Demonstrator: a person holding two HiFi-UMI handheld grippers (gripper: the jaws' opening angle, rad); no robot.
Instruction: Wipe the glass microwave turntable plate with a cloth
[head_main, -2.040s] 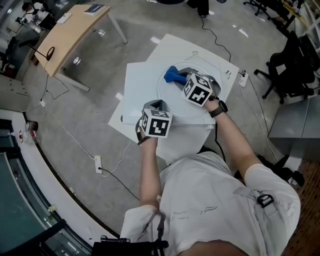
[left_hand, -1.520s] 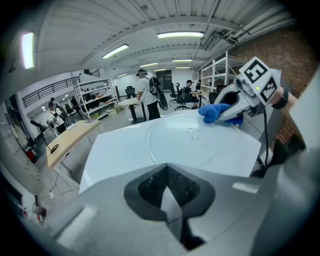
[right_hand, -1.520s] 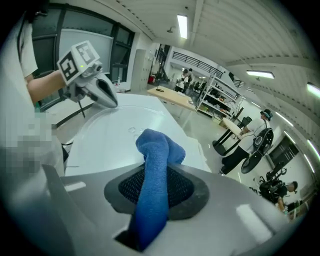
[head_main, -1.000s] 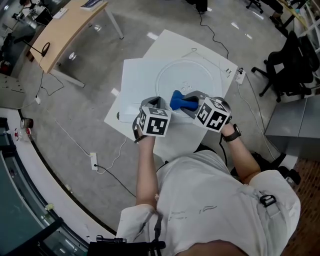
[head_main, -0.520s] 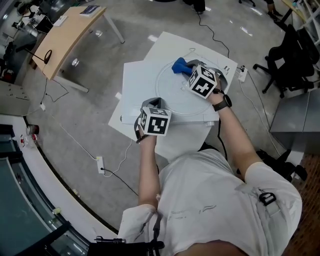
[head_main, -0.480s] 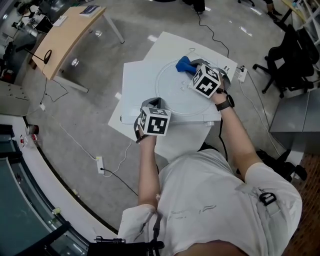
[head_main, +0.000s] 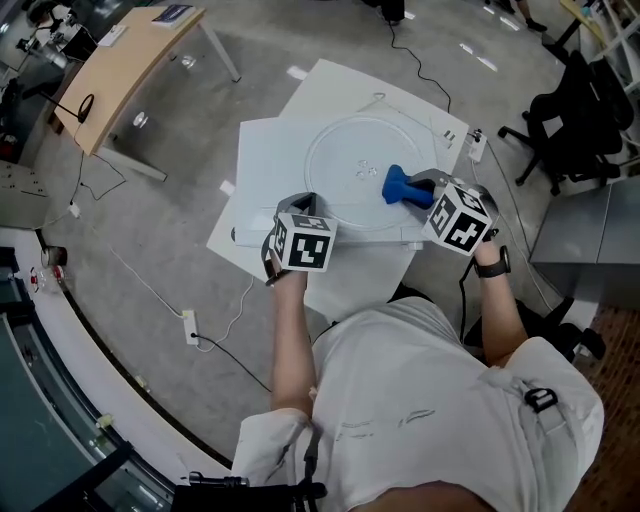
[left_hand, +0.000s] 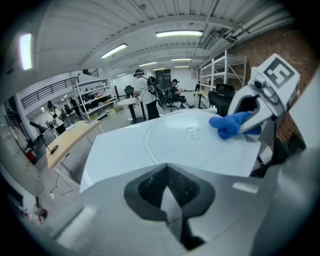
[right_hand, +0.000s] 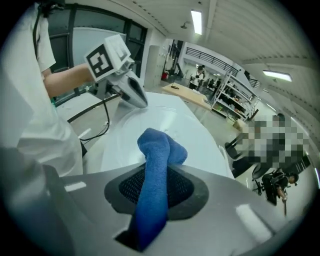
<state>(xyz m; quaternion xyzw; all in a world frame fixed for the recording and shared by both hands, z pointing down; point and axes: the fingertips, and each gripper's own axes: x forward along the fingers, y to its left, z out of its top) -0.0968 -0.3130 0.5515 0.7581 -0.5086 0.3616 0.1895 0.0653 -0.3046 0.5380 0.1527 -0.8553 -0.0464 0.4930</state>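
The round glass turntable plate (head_main: 350, 165) lies flat on a white table top (head_main: 265, 160); it also shows in the left gripper view as the plate (left_hand: 195, 145). My right gripper (head_main: 424, 190) is shut on a blue cloth (head_main: 402, 187), which rests on the plate's near right part. The cloth (right_hand: 155, 165) runs up between the jaws and bunches ahead of them. My left gripper (head_main: 296, 207) stays at the table's front edge, just short of the plate's rim. The left gripper (left_hand: 172, 200) is shut, with only a pale sliver at the seam.
The white top hangs over a second white board (head_main: 350, 85) behind it. A wooden desk (head_main: 120, 65) stands far left, black office chairs (head_main: 575, 120) at the right, and cables (head_main: 215, 330) trail on the grey floor. People stand far off in the room (left_hand: 142, 92).
My right gripper has swept the blue cloth from the plate's far right side toward me, to its near right edge. The left gripper has held its place.
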